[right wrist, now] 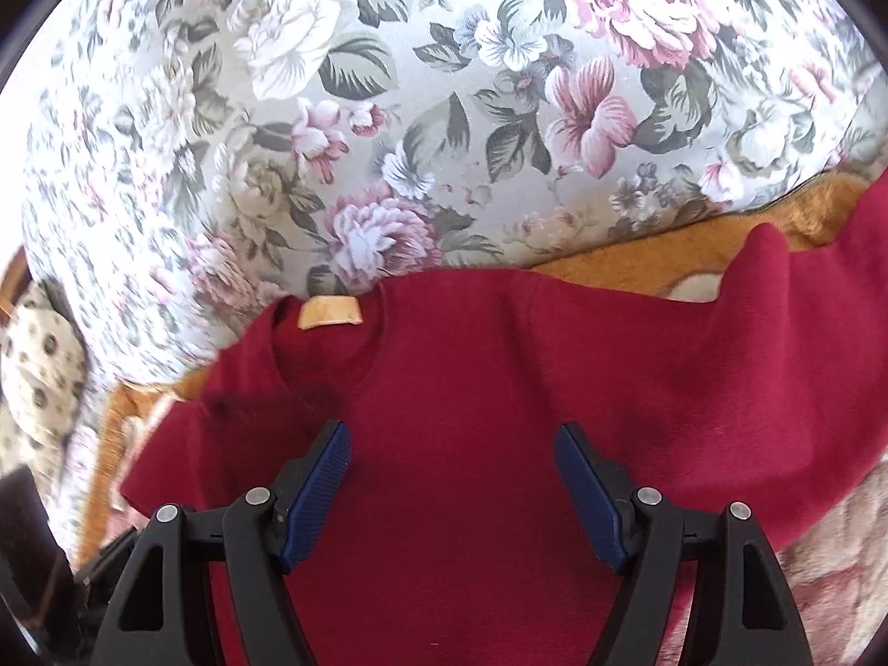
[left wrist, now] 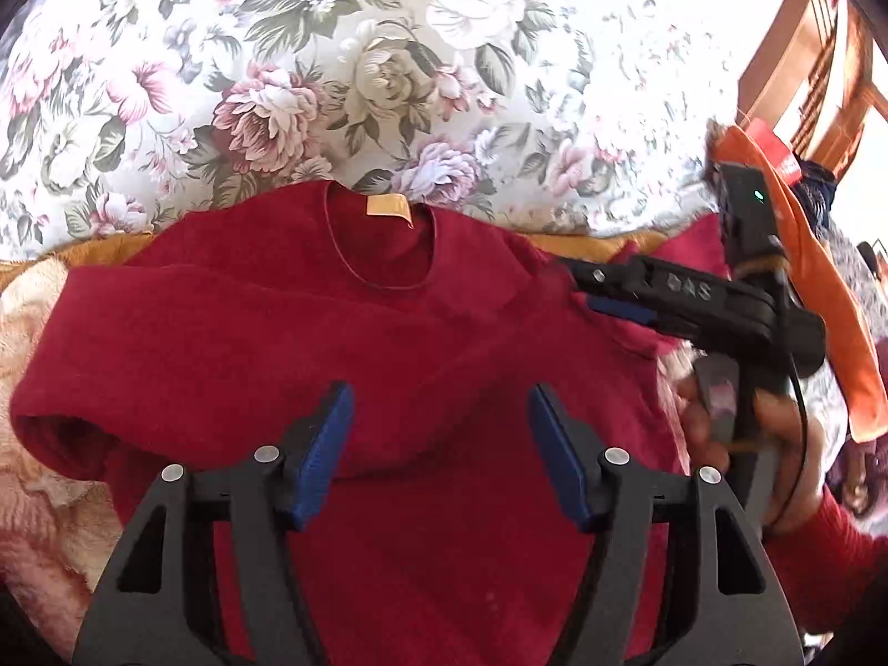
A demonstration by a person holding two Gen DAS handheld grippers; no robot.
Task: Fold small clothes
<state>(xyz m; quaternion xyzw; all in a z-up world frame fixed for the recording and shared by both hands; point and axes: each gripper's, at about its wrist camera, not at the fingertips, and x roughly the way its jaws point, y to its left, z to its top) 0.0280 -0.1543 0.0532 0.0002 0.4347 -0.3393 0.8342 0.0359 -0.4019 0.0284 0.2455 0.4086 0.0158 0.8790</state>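
The left gripper [left wrist: 438,444] hangs with jaws spread and nothing between them, over the middle of the red sweater [left wrist: 344,333]. The right gripper [right wrist: 452,477] is likewise released above the chest, near the collar label [right wrist: 328,312]. The sweater lies on a fuzzy blanket [right wrist: 610,261] against a floral cushion [right wrist: 388,111], its left sleeve already folded across the body. The right sleeve [right wrist: 777,288] looks next: it wants pinching near the cuff and drawing inward.

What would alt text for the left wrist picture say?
A dark red sweater lies spread on a fuzzy blanket, one sleeve folded across its front. The open left gripper hovers over it; the right gripper reaches in beside a floral cushion.
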